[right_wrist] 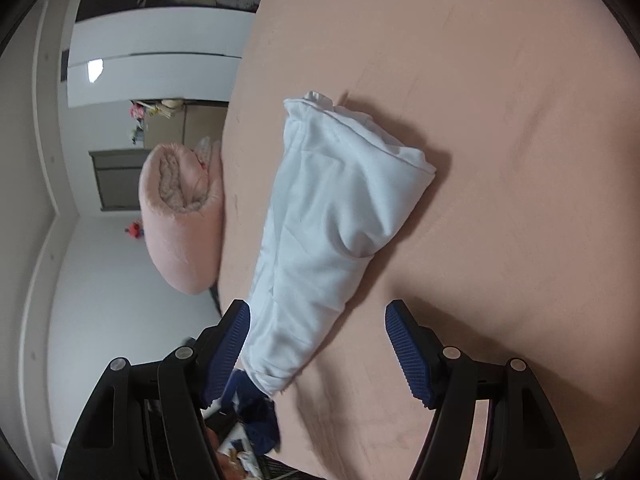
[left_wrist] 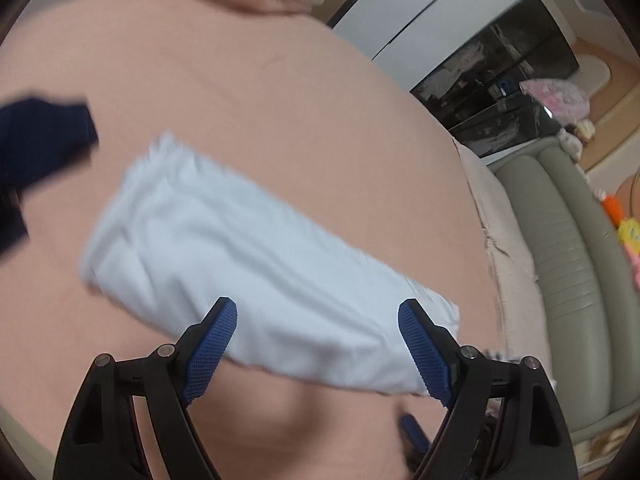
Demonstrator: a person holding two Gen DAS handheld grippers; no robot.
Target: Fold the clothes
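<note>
A white garment [left_wrist: 248, 248], folded into a long narrow strip, lies flat on the pink bed sheet [left_wrist: 280, 92]. My left gripper [left_wrist: 318, 310] hovers over one end of the strip, open, with its blue pads [left_wrist: 216, 344] well apart and not pressing the cloth. The right wrist view shows the same white garment [right_wrist: 332, 216] running away from me. My right gripper [right_wrist: 316, 308] is open at its near end. The cloth lies beside the left pad [right_wrist: 234, 336], while the right pad [right_wrist: 408, 344] stands clear over the sheet [right_wrist: 500, 140].
A dark navy garment [left_wrist: 40, 140] lies on the sheet left of the white one, and navy cloth [right_wrist: 260, 420] shows under my right gripper. A rolled pink blanket [right_wrist: 180, 216] sits at the bed's edge. A grey-green padded bed frame [left_wrist: 560, 240], a dark cabinet [left_wrist: 500, 80] and toys [left_wrist: 628, 232] are beyond.
</note>
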